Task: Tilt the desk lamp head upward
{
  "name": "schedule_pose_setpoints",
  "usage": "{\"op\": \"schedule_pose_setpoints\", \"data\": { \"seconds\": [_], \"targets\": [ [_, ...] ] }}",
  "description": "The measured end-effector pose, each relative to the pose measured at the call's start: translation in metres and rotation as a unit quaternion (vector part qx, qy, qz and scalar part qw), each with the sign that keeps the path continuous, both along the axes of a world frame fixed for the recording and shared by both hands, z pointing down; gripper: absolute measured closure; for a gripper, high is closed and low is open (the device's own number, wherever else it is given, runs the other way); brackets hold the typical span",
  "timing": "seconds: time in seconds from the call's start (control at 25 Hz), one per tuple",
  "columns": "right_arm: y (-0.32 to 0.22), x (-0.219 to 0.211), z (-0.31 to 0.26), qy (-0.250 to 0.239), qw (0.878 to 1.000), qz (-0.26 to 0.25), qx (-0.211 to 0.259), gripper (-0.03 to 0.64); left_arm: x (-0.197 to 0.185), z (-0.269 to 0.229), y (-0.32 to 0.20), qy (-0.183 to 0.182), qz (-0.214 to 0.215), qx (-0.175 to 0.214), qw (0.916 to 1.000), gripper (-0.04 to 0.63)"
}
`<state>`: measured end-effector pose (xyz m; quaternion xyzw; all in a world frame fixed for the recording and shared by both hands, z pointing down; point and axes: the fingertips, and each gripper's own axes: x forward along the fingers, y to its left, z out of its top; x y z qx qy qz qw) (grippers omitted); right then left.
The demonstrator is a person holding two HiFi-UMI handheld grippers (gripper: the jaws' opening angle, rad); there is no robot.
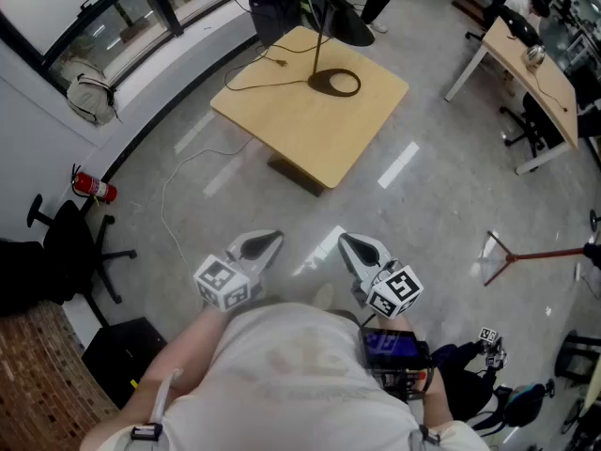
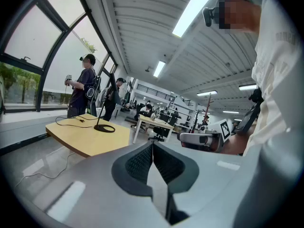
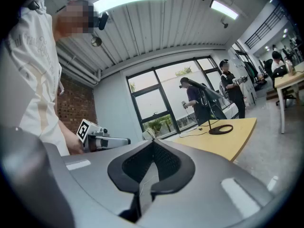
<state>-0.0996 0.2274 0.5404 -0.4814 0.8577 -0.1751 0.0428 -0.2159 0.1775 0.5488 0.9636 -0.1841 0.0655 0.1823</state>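
Task stage: judged not begun. The desk lamp (image 1: 322, 40) is untouched, so the approach, the grasp of its head (image 1: 346, 24) and the upward tilt are all left to be done.
Lamp location: stood on its ring base (image 1: 335, 83) toward the far side of the wooden table (image 1: 310, 144), well apart from both tools, with bare floor between.
Left gripper (image 1: 266, 243): clenched on nothing, jaws pressed together, carried close before the person's body.
Right gripper (image 1: 355, 245): likewise closed and empty, just beside the left.
Head view alone: the whole tabletop, the lamp cable (image 1: 254, 85) and both tools are shown together.
Gripper views alone: the ribbed pads (image 2: 140, 163) are seen meeting. In the right gripper view the lamp head is given in profile, sloping downward. Two people (image 3: 228, 87) are shown standing beyond the table.
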Motion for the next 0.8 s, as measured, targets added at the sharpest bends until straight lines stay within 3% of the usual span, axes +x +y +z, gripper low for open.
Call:
{"op": "schedule_pose_setpoints", "data": {
  "seconds": [0.24,0.44,0.68,0.8],
  "targets": [
    [0.013,0.015,-0.005,0.001,1.0,0.004,0.007,0.606,0.013,0.002,0.016,0.001,0.001,-0.004,1.0,0.592],
    [0.024,0.04,-0.013,-0.065,0.997,0.027,0.027,0.594,0.028,0.007,0.029,-0.001,-0.007,-0.004,1.0,0.592],
    [0.035,0.052,0.002,-0.029,0.999,0.021,0.008,0.589,0.047,0.009,0.045,0.006,-0.014,-0.009,0.9999,0.592],
    [0.039,0.058,0.008,-0.021,0.999,0.027,0.001,0.592,0.052,0.011,0.054,-0.006,-0.003,0.009,0.9999,0.592]
  ]
}}
